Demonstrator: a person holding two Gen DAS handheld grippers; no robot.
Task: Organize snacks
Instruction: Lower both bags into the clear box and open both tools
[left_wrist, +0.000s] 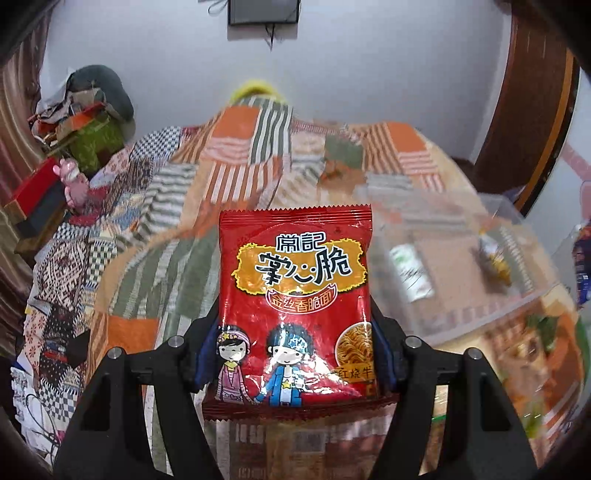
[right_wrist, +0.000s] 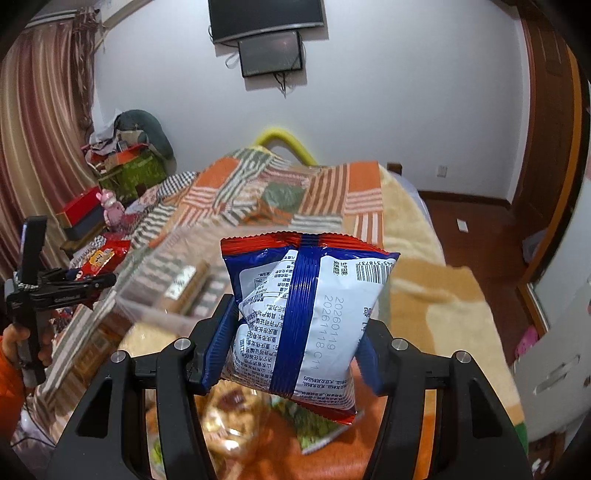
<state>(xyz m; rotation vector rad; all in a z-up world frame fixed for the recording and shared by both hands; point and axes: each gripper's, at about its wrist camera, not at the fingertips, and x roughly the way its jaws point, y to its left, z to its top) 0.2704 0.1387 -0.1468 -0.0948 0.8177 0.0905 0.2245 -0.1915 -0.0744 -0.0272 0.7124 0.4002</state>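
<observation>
My left gripper (left_wrist: 293, 354) is shut on a red noodle-snack packet (left_wrist: 295, 295), held upright above the bed, front facing the camera. It also shows from the side in the right wrist view (right_wrist: 98, 260), with the left gripper (right_wrist: 92, 284) around it. My right gripper (right_wrist: 291, 350) is shut on a blue and white snack bag (right_wrist: 306, 317), its printed back toward the camera. A clear plastic bin (left_wrist: 461, 258) sits on the bed to the right of the left gripper; it holds a few small packets. The bin (right_wrist: 173, 280) lies ahead-left of the right gripper.
A patchwork quilt (left_wrist: 240, 166) covers the bed. More snack packets (right_wrist: 229, 417) lie blurred under the right gripper. Boxes and clutter (right_wrist: 122, 166) stand at the far left by the curtain. A screen (right_wrist: 271, 55) hangs on the wall.
</observation>
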